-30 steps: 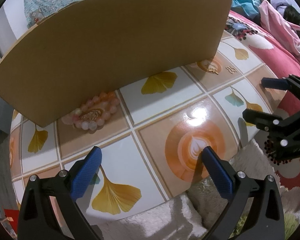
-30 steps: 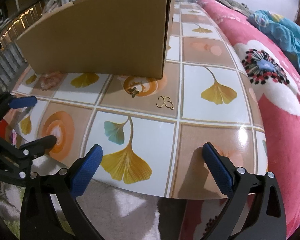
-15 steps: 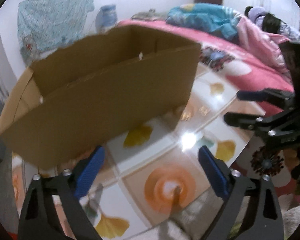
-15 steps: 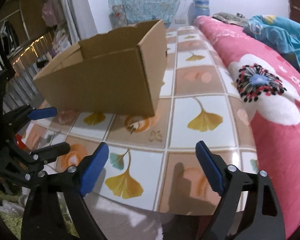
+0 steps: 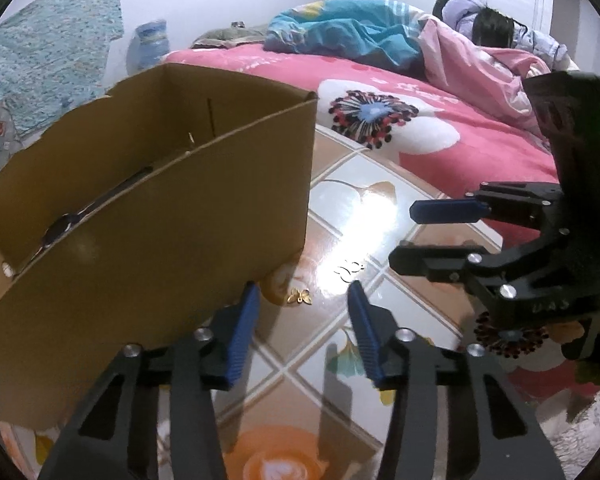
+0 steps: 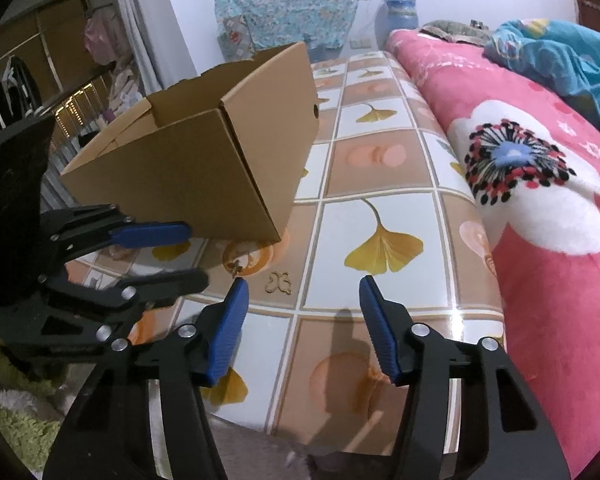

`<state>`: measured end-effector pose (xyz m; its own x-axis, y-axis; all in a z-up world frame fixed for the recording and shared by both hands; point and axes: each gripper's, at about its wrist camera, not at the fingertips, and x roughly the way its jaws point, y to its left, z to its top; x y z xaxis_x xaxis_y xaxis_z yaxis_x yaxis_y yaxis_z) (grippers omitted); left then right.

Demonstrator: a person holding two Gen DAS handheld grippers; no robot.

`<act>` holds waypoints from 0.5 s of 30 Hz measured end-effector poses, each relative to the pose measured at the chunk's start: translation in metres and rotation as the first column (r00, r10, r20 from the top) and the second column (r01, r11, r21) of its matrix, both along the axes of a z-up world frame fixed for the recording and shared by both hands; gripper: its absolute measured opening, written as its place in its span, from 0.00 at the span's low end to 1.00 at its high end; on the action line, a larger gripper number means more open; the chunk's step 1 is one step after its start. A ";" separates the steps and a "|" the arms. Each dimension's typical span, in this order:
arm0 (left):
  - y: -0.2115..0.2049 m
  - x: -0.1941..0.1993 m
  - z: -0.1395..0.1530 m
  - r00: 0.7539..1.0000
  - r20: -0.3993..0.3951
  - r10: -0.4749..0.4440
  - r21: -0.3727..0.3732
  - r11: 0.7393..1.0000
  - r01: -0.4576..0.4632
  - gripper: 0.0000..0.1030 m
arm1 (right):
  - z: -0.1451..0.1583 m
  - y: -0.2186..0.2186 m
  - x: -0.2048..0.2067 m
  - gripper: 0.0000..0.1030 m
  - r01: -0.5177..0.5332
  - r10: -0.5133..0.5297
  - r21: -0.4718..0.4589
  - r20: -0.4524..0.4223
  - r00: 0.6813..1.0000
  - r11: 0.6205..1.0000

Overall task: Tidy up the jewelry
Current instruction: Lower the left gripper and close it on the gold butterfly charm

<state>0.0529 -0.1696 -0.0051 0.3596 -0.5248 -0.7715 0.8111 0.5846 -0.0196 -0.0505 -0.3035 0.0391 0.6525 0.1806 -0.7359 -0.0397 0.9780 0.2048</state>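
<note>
My left gripper (image 5: 303, 308) hangs above the tiled table (image 5: 355, 208), its jaws closing with nothing between them; the blue pads (image 5: 244, 332) frame bare tabletop, and a small gold butterfly charm (image 5: 299, 296) lies on the table just beyond the gap, close to the near corner of the cardboard box (image 5: 172, 216). A second gold piece, an openwork charm (image 5: 349, 269), lies a little further out, half lost in the glare of a lamp reflection. From the right wrist view I find the same pair: the butterfly charm (image 6: 236, 267) sits on an orange coffee-print tile just beside the box corner (image 6: 204, 168), and the openwork charm (image 6: 280, 282) lies near it, apart from the box.

My right gripper (image 6: 303, 320) is also closing on nothing, pads above the table's near edge. The left gripper (image 6: 168, 256) shows at the left of that view, beside the box.

Inside the box I make out a dark, strap-like thing (image 5: 66, 226) (too blurred to name). A pink floral bed (image 6: 539, 200) runs along the table's far side.
</note>
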 end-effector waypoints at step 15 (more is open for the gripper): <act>-0.018 0.010 -0.023 0.999 -0.022 -0.042 0.092 0.995 0.043 0.15 | -0.009 -0.006 0.006 0.50 -0.014 0.014 0.023 -0.008 1.000 1.000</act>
